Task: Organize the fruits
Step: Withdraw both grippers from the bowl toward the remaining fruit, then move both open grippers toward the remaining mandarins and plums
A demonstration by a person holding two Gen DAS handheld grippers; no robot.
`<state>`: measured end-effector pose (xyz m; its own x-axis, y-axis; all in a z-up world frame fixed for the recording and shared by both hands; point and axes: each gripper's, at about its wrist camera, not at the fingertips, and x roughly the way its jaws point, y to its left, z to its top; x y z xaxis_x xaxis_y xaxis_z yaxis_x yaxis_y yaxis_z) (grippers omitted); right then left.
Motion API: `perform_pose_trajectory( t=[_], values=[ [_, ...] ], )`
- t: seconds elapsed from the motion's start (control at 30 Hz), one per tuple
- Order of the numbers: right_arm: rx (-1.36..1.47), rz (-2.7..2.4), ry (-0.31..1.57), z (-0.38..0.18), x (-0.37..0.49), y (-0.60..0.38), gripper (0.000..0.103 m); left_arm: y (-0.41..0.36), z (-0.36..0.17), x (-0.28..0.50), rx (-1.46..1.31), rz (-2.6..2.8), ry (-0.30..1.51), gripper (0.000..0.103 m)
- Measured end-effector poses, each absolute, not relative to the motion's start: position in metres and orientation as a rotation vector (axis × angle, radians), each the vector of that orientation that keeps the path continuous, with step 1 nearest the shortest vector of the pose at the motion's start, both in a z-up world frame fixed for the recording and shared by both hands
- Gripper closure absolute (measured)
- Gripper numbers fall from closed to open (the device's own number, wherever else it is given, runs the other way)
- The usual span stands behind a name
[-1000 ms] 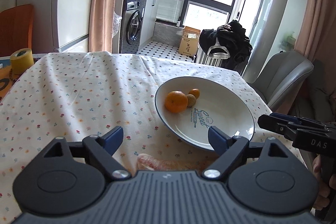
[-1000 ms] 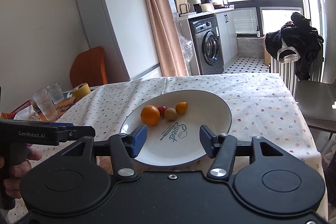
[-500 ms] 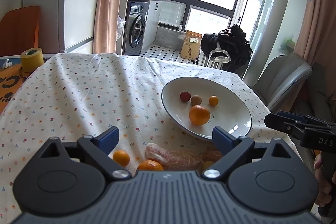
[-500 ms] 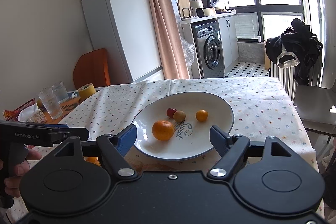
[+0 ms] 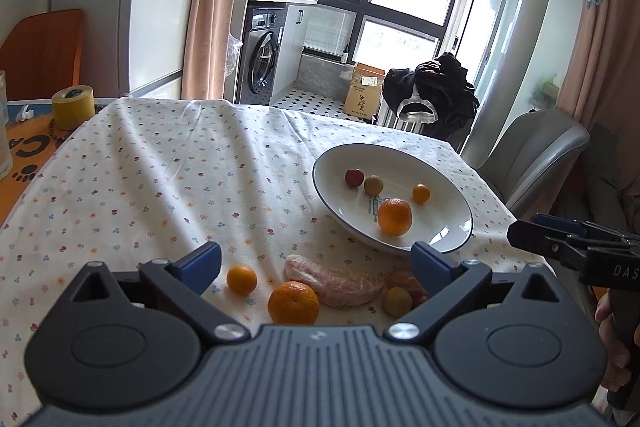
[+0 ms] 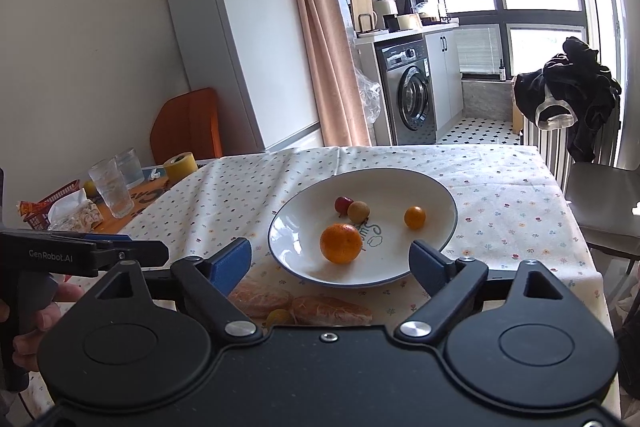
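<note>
Jaws on both our grippers stand wide, holding nothing. Between the left gripper point(image 5: 316, 259) tips lie a mandarin point(image 5: 293, 303), a small orange point(image 5: 241, 279), peeled segments point(image 5: 334, 281) and a brown fruit point(image 5: 397, 301) on the cloth point(image 5: 160, 179). Just beyond our right gripper point(image 6: 330, 259) sits the plate point(image 6: 288, 227), holding an orange point(image 6: 341, 243), kumquat point(image 6: 414, 217), longan point(image 6: 358, 211) and red fruit point(image 6: 341, 204).

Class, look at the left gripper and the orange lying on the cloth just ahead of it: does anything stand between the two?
Nothing visible does. The left gripper is open, and the orange lies on bare tablecloth between its fingers.
</note>
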<state>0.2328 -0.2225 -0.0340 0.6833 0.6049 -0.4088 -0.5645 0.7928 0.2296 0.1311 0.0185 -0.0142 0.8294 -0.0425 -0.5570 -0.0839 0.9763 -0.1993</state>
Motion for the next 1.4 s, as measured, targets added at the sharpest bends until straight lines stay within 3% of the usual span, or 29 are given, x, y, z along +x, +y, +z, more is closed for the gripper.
perform_pose_trajectory(
  t=[1.1,1.2,1.4],
  values=[
    [0.067,0.707,0.565,-0.054,0.213,-0.217,0.015,0.039,-0.036,0.088,-0.26,0.057,0.602,0.005],
    [0.06,0.718,0.578,-0.059,0.214,-0.214,0.019,0.04,-0.04,0.089,-0.266,0.061,0.605,0.007],
    [0.049,0.739,0.62,-0.071,0.218,-0.206,0.039,0.038,-0.049,0.098,-0.261,0.051,0.623,0.022]
  ],
)
